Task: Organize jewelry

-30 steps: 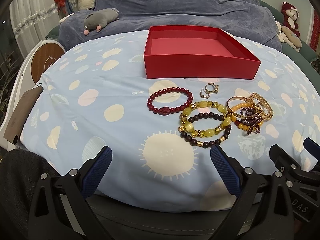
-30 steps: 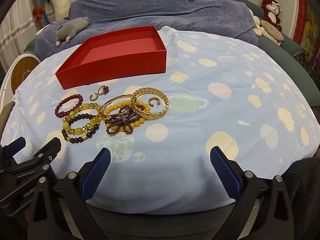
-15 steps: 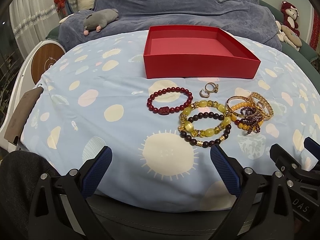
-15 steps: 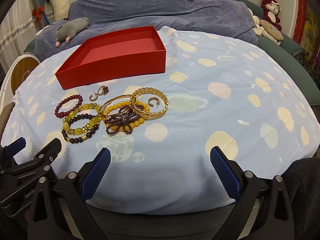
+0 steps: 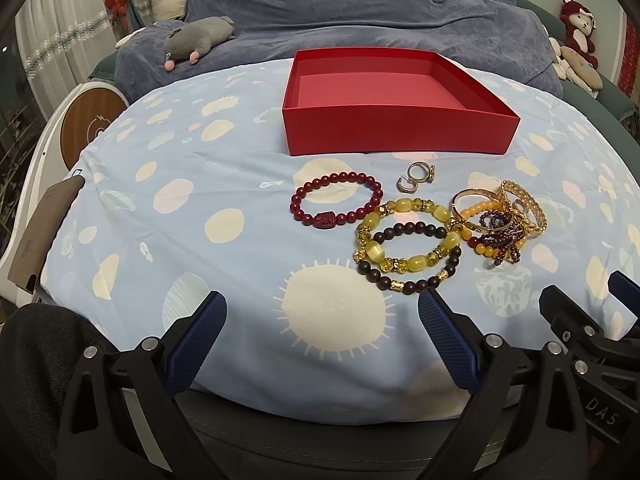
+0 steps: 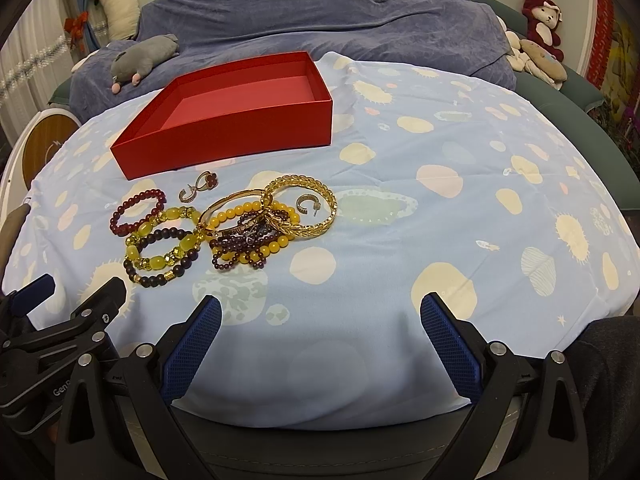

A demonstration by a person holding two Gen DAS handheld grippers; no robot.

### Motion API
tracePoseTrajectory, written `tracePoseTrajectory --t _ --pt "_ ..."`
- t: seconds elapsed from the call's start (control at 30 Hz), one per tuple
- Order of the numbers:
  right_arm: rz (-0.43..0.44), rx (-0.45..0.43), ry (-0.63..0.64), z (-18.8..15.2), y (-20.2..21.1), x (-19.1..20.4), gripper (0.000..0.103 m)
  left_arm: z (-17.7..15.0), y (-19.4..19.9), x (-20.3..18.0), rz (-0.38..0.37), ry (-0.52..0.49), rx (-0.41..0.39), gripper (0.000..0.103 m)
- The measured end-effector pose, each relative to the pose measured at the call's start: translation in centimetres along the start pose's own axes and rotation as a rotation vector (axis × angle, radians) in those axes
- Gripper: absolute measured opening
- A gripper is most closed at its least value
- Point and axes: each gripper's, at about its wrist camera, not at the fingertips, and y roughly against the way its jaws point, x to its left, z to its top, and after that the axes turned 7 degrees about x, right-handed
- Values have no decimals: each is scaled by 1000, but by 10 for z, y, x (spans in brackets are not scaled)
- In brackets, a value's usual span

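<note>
An empty red box (image 5: 400, 136) (image 6: 224, 136) sits on the blue patterned cloth. In front of it lie a dark red bead bracelet (image 5: 374, 188) (image 6: 120, 216), a yellow bead bracelet (image 5: 408, 208) (image 6: 156, 260) overlapping a dark brown one (image 5: 404, 286) (image 6: 160, 280), small gold rings (image 5: 416, 176) (image 6: 200, 186), and a tangle of gold bangles and purple beads (image 5: 504, 224) (image 6: 280, 216). My left gripper (image 5: 322, 318) is open near the cloth's front edge, holding nothing. My right gripper (image 6: 320, 320) is open too, just short of the tangle.
A grey plush mouse (image 5: 200, 42) (image 6: 144, 60) lies on the blue-grey blanket (image 5: 360, 12) behind the box. Stuffed toys (image 5: 576, 40) (image 6: 540, 40) sit at the far right. A round wooden-faced object (image 5: 90, 128) stands at the left edge.
</note>
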Motion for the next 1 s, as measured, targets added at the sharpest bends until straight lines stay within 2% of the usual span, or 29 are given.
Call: tracePoseTrajectory --t 0.4,0.53,0.8,1.0 --pt "0 2 0 0 0 0 96 0 0 0 -3 0 3 92" --pt "5 3 -12 1 -1 -1 96 1 1 2 -25 5 3 94" --pt "11 -7 -19 5 1 -2 96 7 -2 22 -74 88 29 95" --pt "48 -3 -8 11 0 1 96 21 -8 35 -74 123 26 96"
